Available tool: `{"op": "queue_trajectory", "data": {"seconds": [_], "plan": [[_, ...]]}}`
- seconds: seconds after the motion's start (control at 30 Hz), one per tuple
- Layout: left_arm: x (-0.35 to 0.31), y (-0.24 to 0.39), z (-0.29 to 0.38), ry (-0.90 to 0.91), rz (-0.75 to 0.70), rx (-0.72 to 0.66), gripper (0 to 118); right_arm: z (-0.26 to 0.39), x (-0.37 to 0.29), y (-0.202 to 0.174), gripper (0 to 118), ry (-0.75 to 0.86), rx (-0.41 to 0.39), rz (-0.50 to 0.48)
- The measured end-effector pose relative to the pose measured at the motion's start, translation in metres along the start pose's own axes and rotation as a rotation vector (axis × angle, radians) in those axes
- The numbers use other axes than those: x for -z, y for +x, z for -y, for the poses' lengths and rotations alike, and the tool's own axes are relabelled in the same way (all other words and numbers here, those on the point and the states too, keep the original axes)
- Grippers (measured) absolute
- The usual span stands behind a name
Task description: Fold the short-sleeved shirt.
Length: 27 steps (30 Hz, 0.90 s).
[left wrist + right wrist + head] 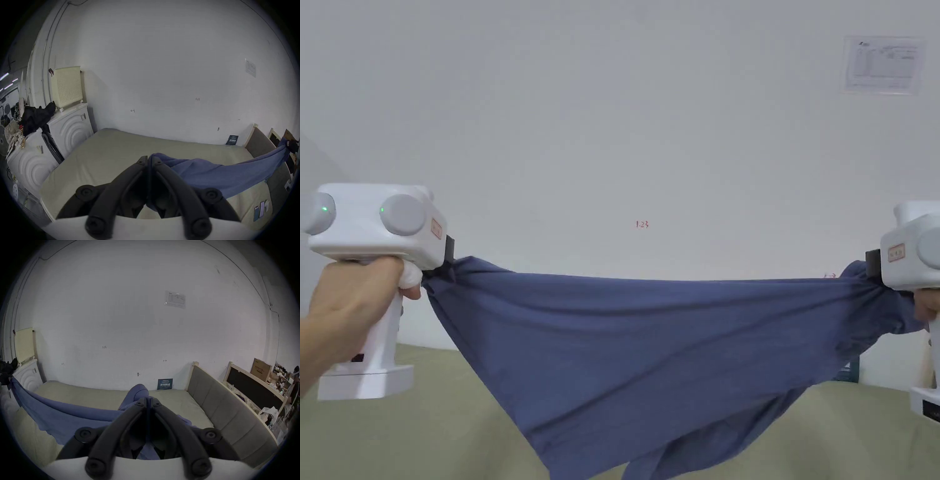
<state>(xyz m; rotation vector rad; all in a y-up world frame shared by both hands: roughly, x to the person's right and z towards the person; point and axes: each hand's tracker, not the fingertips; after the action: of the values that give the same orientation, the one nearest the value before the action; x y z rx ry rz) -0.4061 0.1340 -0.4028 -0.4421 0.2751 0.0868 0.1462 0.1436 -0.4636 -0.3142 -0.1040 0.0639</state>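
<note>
Left gripper clamped on one end of the blue shirt, right gripper clamped on the other. Held level and wide apart, left hand fisted round its handle. Stretched taut above the beige mattress, middle sagging nearer.

head: faces wall | tong cams: low, share bed

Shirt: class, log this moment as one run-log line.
phase: spread | shirt: blue, stretched taut in air above bed | left claw: shut on shirt | right claw: shut on shirt | folded: not yet
</note>
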Motion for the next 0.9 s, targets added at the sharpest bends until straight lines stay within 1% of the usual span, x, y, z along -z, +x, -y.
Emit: {"op": "queue_trajectory", "data": {"seconds": [0.1, 0.13, 0.2, 0.3, 0.33, 0.4, 0.43, 0.47, 0.5, 0.53, 0.6, 0.63, 0.7, 0.73, 0.8, 0.83, 0.9], "plan": [[0.028, 0.004, 0.012, -0.009, -0.005, -0.001, 3, 0.016, 0.023, -0.007, 2, -0.002, 0.014, -0.007], [0.038, 0.004, 0.020, -0.024, -0.005, 0.009, 3, 0.027, 0.033, -0.010, 2, -0.019, 0.002, -0.003], [0.053, 0.003, 0.047, -0.063, -0.013, 0.018, 3, 0.053, 0.042, -0.014, 2, -0.053, -0.027, 0.006], [0.058, -0.001, 0.095, -0.117, 0.012, 0.011, 3, 0.101, 0.043, -0.013, 2, -0.143, 0.006, -0.011], [0.060, -0.004, 0.114, -0.153, 0.022, 0.015, 3, 0.121, 0.040, -0.012, 2, -0.183, -0.001, -0.033], [0.049, -0.009, 0.154, -0.218, 0.059, 0.045, 3, 0.162, 0.027, -0.008, 2, -0.236, -0.033, -0.038], [0.043, -0.013, 0.177, -0.246, 0.067, 0.062, 3, 0.183, 0.017, -0.006, 2, -0.254, -0.060, -0.049], [0.035, -0.018, 0.200, -0.257, 0.089, 0.068, 3, 0.207, 0.006, -0.003, 2, -0.256, -0.040, -0.030], [0.024, -0.021, 0.219, -0.285, 0.090, 0.063, 3, 0.227, -0.004, -0.001, 2, -0.309, -0.056, -0.021], [0.015, -0.027, 0.243, -0.305, 0.089, 0.047, 3, 0.250, -0.019, 0.005, 2, -0.314, -0.033, -0.049], [-0.004, -0.036, 0.283, -0.347, 0.101, 0.041, 3, 0.289, -0.040, 0.018, 2, -0.361, 0.009, -0.071], [-0.018, -0.040, 0.300, -0.376, 0.112, 0.041, 3, 0.308, -0.058, 0.026, 2, -0.371, 0.048, -0.081], [-0.044, -0.049, 0.332, -0.405, 0.125, 0.038, 3, 0.342, -0.095, 0.041, 2, -0.398, 0.104, -0.077], [-0.059, -0.053, 0.348, -0.414, 0.129, 0.042, 3, 0.357, -0.114, 0.049, 2, -0.411, 0.095, -0.092], [-0.092, -0.061, 0.368, -0.430, 0.146, 0.035, 3, 0.383, -0.149, 0.064, 2, -0.421, 0.131, -0.089], [-0.107, -0.065, 0.379, -0.440, 0.154, 0.036, 3, 0.396, -0.168, 0.072, 2, -0.429, 0.146, -0.103], [-0.130, -0.072, 0.395, -0.457, 0.166, 0.034, 3, 0.420, -0.194, 0.081, 2, -0.443, 0.116, -0.094]]}}
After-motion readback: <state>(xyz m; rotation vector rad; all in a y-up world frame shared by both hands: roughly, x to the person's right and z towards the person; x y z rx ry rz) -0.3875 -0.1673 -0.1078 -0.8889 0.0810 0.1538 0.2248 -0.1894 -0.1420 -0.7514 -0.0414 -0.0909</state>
